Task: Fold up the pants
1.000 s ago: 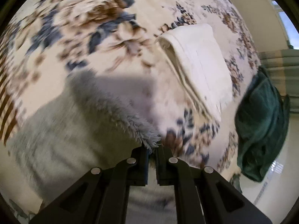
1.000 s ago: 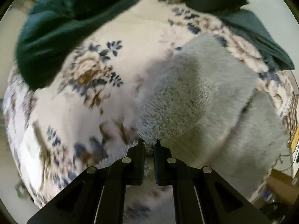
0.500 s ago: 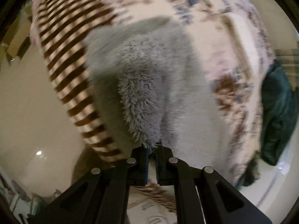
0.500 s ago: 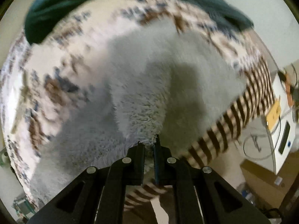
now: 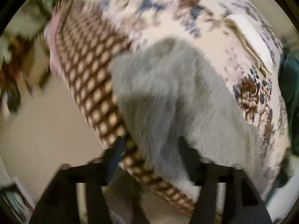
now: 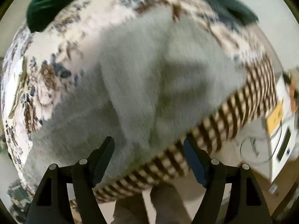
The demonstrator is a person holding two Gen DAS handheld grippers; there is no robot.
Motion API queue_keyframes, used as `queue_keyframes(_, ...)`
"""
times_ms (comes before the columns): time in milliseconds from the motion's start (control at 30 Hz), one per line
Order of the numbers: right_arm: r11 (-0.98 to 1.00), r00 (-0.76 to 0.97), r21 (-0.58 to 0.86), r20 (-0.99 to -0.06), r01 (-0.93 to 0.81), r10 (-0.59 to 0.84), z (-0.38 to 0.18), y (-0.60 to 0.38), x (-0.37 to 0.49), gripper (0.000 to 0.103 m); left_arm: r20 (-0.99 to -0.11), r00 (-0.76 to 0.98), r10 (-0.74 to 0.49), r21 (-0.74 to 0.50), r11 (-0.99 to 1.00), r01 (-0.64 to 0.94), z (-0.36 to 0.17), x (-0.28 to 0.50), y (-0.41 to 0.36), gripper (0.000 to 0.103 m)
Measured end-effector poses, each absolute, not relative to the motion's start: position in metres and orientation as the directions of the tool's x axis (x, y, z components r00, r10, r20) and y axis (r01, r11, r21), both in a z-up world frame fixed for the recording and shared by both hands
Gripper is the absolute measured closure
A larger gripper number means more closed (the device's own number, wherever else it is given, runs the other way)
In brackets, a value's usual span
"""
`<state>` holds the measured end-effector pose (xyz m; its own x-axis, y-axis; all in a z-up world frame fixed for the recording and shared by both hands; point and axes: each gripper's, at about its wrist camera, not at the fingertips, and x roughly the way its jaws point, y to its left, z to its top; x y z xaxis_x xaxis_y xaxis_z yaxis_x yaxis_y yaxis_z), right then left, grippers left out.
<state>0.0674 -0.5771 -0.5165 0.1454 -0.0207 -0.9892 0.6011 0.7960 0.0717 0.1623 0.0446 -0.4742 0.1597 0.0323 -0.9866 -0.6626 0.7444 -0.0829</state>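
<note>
**Two grippers standing open over grey fleece pants**

Both tools are showing fingers spread wide, gripping nothing. The left gripper (image 5: 151, 149) is hovering at the near edge of the bed, its fingers sitting on either side of a hanging flap of the fuzzy grey pants (image 5: 177, 100). The right gripper (image 6: 148, 149) is likewise gaping above the same pants (image 6: 142, 78), which are lying folded over on the floral bedspread (image 5: 168, 15), reaching the checked brown border (image 5: 89, 71) at the bed's edge. A cream folded cloth (image 5: 250, 43) is lying farther back, and dark green fabric (image 6: 48, 5) is resting at the far side. Both views are blurred.
</note>
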Motion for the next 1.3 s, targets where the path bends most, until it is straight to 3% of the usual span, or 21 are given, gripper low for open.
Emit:
queue_keyframes(67,0.828,0.167,0.033,-0.983,0.560,-0.074,-0.512,-0.579,0.096,0.024,-0.978,0.191,0.085,-0.053,0.784,-0.618,-0.468,0.176,0.036,0.034)
queue_keyframes(333,0.874,0.109,-0.164,-0.965,0.458,-0.238,-0.553,-0.575,0.228,0.027,-0.978,0.196,0.065,-0.051,0.844,-0.535,-0.486,0.214,-0.008,0.033)
queue_keyframes(367,0.873,0.100,-0.186,-0.961,0.451,-0.257,-0.556,-0.578,0.230,0.051,-0.978,0.203,0.054,-0.061,0.851,-0.521,-0.485,0.217,-0.015,0.033)
queue_keyframes(400,0.866,0.099,-0.202,-0.956,0.457,-0.276,-0.556,-0.580,0.229,0.087,-0.977,0.207,0.049,-0.064,0.859,-0.509,-0.485,0.220,-0.022,0.033)
queue_keyframes(433,0.852,0.104,-0.210,-0.950,0.479,-0.293,-0.552,-0.585,0.224,0.092,-0.976,0.212,0.039,-0.071,0.869,-0.489,-0.485,0.223,-0.031,0.033)
queue_keyframes(633,0.661,0.212,-0.042,-0.930,0.750,-0.299,-0.503,-0.658,0.120,0.092,-0.978,0.208,0.035,-0.061,0.899,-0.434,-0.482,0.229,-0.053,0.033)
queue_keyframes(767,0.469,0.123,0.032,-0.979,0.883,-0.165,-0.536,-0.723,0.041,0.089,-0.982,0.186,0.024,-0.061,0.898,-0.436,-0.490,0.225,-0.056,0.033)
queue_keyframes(833,0.421,0.040,-0.004,-0.995,0.907,-0.094,-0.563,-0.741,0.021,0.074,-0.986,0.165,0.010,-0.064,0.896,-0.438,-0.496,0.223,-0.057,0.033)
queue_keyframes(867,0.396,0.014,-0.011,-0.998,0.918,-0.060,-0.573,-0.747,0.012,0.057,-0.988,0.156,0.000,-0.070,0.894,-0.443,-0.498,0.221,-0.057,0.033)
queue_keyframes(900,0.371,0.022,0.008,-0.999,0.929,-0.035,-0.579,-0.748,0.004,0.046,-0.989,0.150,-0.005,-0.072,0.892,-0.446,-0.501,0.218,-0.057,0.033)
queue_keyframes(1033,0.320,0.137,0.135,-0.990,0.938,0.018,-0.577,-0.733,-0.014,0.046,-0.990,0.140,-0.001,-0.066,0.888,-0.455,-0.503,0.209,-0.055,0.033)
queue_keyframes(1300,0.456,0.237,0.283,-0.959,0.844,0.157,-0.572,-0.622,0.008,0.046,-0.991,0.131,0.022,-0.051,0.848,-0.527,-0.497,0.189,-0.017,0.033)
